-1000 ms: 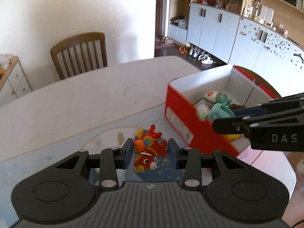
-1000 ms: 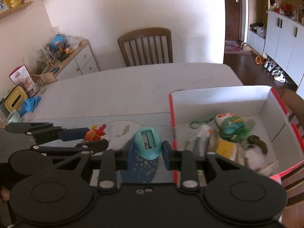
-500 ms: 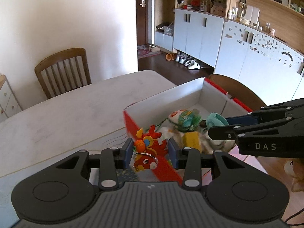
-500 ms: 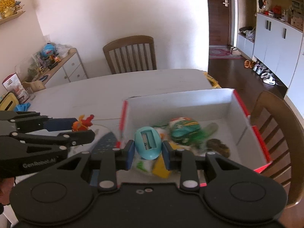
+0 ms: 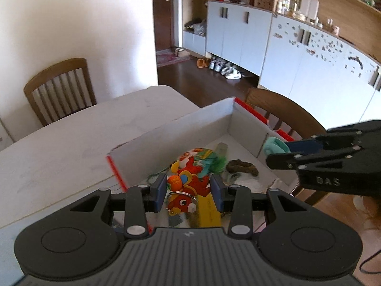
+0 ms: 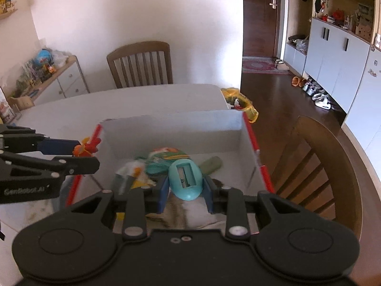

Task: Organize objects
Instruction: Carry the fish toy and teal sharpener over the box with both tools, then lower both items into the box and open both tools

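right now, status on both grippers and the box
Left gripper shut on dragon keychain. Right gripper shut on teal sharpener. Both over box; nothing blocking.

A white table (image 6: 133,102) carries a red-edged, white-walled open box (image 6: 181,124) near its right edge, the far half left bare.

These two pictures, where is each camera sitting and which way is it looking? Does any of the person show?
Left wrist: sits on the left gripper, looking down into the red box; its fingers pinch a dragon keychain; the right gripper pokes in.
Right wrist: sits on the right gripper, looking down into the same box; its fingers pinch a teal sharpener; the left gripper pokes in.
Shared: box, table, both held items. No hand clearly shows.
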`<control>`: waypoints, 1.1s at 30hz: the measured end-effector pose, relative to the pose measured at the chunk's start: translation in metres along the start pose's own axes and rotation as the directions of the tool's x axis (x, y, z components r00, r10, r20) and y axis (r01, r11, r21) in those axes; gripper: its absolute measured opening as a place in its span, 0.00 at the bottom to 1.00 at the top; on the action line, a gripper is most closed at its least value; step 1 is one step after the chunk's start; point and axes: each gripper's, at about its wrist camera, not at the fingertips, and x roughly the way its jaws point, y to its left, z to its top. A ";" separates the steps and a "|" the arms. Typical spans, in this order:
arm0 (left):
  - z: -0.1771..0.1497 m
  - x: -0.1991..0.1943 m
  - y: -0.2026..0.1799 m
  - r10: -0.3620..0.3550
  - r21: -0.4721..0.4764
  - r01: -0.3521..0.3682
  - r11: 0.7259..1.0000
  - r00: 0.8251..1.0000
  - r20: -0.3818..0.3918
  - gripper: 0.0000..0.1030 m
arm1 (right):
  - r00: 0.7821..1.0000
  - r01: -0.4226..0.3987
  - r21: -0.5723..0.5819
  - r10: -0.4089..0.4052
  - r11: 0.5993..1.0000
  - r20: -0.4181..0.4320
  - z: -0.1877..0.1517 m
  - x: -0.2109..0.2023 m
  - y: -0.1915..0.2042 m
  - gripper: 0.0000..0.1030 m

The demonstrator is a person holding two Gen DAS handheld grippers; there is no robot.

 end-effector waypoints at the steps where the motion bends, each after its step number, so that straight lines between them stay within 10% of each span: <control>1: 0.001 0.005 -0.004 -0.002 0.004 0.002 1.000 1.000 -0.009 0.38 | 1.000 0.000 -0.003 0.000 1.000 -0.007 0.001 0.004 -0.002 0.28; 33: -0.015 0.110 -0.051 -0.033 0.060 0.047 0.997 0.974 -0.224 0.38 | 0.983 -0.040 -0.111 0.019 0.993 -0.182 -0.009 0.088 -0.032 0.30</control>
